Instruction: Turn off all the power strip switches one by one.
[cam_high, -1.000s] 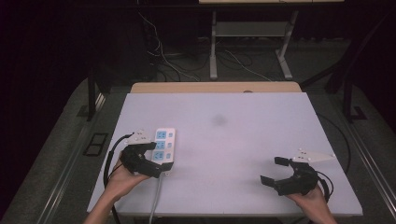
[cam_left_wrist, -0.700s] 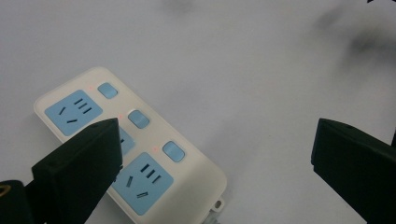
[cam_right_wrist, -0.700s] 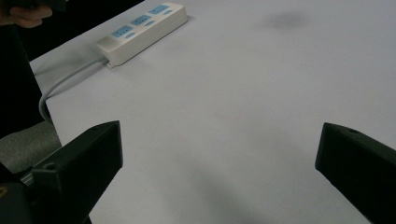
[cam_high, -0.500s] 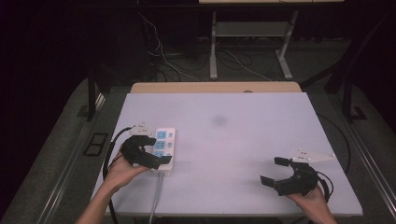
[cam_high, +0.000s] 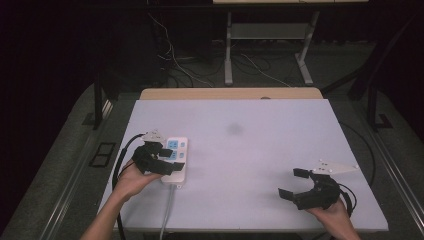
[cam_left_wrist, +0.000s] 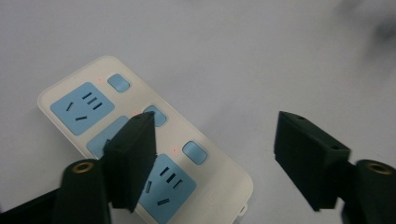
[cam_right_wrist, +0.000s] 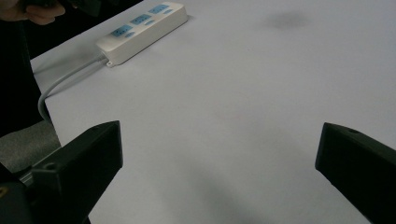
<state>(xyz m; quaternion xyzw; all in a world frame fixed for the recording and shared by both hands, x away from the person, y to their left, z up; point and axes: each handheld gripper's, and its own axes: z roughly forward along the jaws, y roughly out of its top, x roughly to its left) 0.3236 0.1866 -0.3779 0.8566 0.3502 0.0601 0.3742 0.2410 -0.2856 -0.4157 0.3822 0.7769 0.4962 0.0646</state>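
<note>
Now at the left edge of the table (cam_high: 260, 125): white power strip (cam_high: 174, 161), lying flat near the front left corner, long side running front to back, grey cord (cam_high: 166, 212) leaving its near end and dropping over the front edge. Three blue sockets on top, each with a small blue button (cam_left_wrist: 194, 152) beside it. Left gripper (cam_high: 161, 159) held in the left hand (cam_high: 131, 177), reaching over the strip from the left edge side. Jaws just been closing, yet not pressed together; strip under and between them. Seen in the left gripper view: one jaw in front of the middle socket, the other beyond the strip's long side, over bare tabletop; whether either jaw touches the strip, cannot tell, and no squeeze on its sides visible. Black cable trailing from the gripper back past the wrist and off the left edge. Right gripper (cam_high: 295, 182) held in the right hand (cam_high: 332, 212) near the front right corner, well apart from the strip, jaws spread wide, nothing between them but bare tabletop. Pointed leftward across the table, strip far off at the top left of the right gripper view. Faint dark smudge (cam_high: 234, 129) on the tabletop near the middle, toward the back edge. Floor cables (cam_high: 200, 65) lying beyond the back edge.
</note>
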